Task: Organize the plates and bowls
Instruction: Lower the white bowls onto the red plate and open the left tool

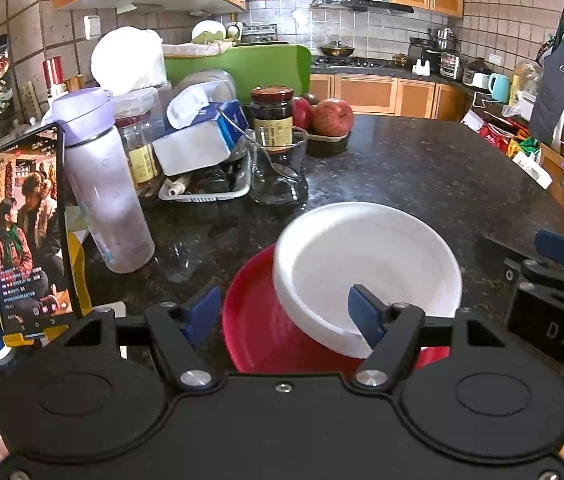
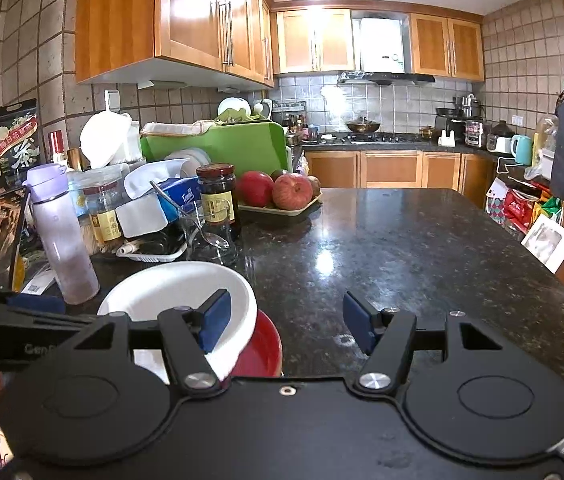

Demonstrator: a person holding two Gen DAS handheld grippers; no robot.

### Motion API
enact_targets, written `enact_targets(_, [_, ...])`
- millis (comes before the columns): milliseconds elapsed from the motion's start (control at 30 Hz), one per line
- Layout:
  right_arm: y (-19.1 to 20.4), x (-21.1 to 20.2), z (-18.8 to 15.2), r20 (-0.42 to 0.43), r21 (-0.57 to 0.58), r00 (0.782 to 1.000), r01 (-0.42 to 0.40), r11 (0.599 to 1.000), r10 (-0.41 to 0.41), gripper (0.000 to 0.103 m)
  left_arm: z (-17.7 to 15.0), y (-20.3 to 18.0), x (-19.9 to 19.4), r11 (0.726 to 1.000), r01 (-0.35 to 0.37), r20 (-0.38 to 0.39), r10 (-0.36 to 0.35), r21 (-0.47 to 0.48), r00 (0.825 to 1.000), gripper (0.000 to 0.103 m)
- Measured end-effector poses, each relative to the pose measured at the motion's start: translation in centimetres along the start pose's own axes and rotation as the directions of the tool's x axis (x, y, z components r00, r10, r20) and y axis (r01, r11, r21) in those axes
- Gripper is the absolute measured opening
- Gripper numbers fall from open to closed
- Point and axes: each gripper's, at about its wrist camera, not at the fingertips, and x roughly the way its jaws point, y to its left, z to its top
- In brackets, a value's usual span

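Note:
A white bowl (image 1: 366,264) rests tilted on a red plate (image 1: 258,332) on the dark granite counter (image 1: 422,176). My left gripper (image 1: 284,314) is open and empty, just in front of them, its right pad over the bowl's near rim. In the right wrist view the white bowl (image 2: 174,292) and red plate (image 2: 262,352) sit at the lower left. My right gripper (image 2: 286,322) is open and empty, its left pad over the bowl's right rim, its right pad above bare counter. The right gripper also shows at the right edge of the left wrist view (image 1: 562,256).
Clutter stands at the back left: a purple water bottle (image 1: 102,184), a phone on a stand (image 1: 30,232), a glass with a spoon (image 1: 278,168), a sauce jar (image 1: 273,114), a tray of apples (image 1: 330,120) and a green dish rack (image 1: 250,66).

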Motion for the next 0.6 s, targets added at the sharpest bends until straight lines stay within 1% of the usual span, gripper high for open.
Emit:
enact_targets(300, [-1.1,-2.0,-1.3,-0.028,0.012,0.999,-0.026,1.000,0.026,0.065,-0.7,-1.1,-0.5,0.999,-0.037,-0.033,0.036,-0.022,0.999,0.073])
enact_targets(600, [-1.5,-4.7,-2.4,-0.061,0.029,0.997,-0.042,0.999,0.043,0.065,-1.8,-1.7,-2.3,0.995,-0.089,-0.058,0.087,-0.036,0.995,0.073])
